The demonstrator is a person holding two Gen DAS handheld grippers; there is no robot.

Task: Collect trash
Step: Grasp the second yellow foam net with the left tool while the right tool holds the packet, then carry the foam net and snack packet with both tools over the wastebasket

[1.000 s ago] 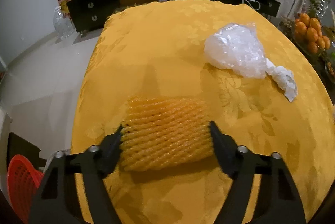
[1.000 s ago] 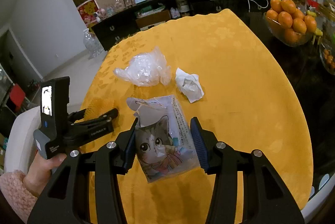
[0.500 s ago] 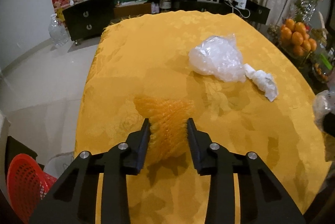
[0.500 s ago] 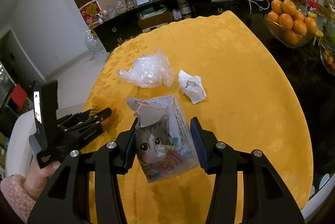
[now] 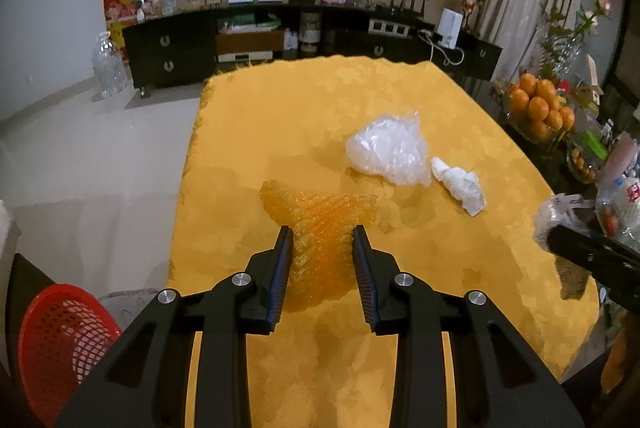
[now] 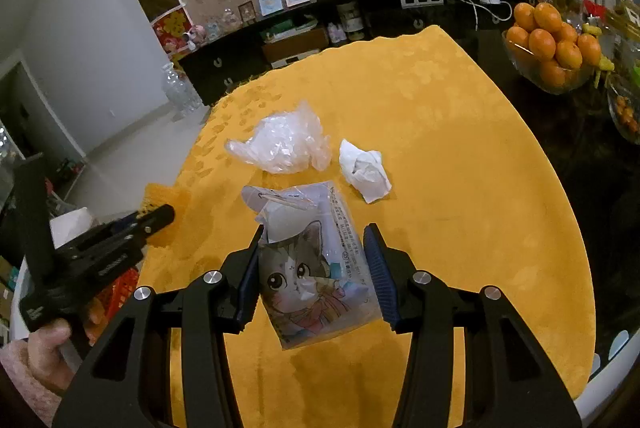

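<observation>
My left gripper is shut on an orange foam fruit net, squeezed between the pads and lifted off the yellow tablecloth. My right gripper is shut on a cat-print tissue packet, held above the cloth. A crumpled clear plastic bag and a crumpled white tissue lie on the table ahead; both also show in the right wrist view, the bag and the tissue. The left gripper also shows in the right wrist view.
A red mesh basket stands on the floor left of the table. A bowl of oranges and other items sit at the right on dark table surface. A dark sideboard stands behind.
My left gripper closed on the foam net, squeezing it narrow, and lifted it off the cloth. My right gripper kept hold of the packet and barely moved.
</observation>
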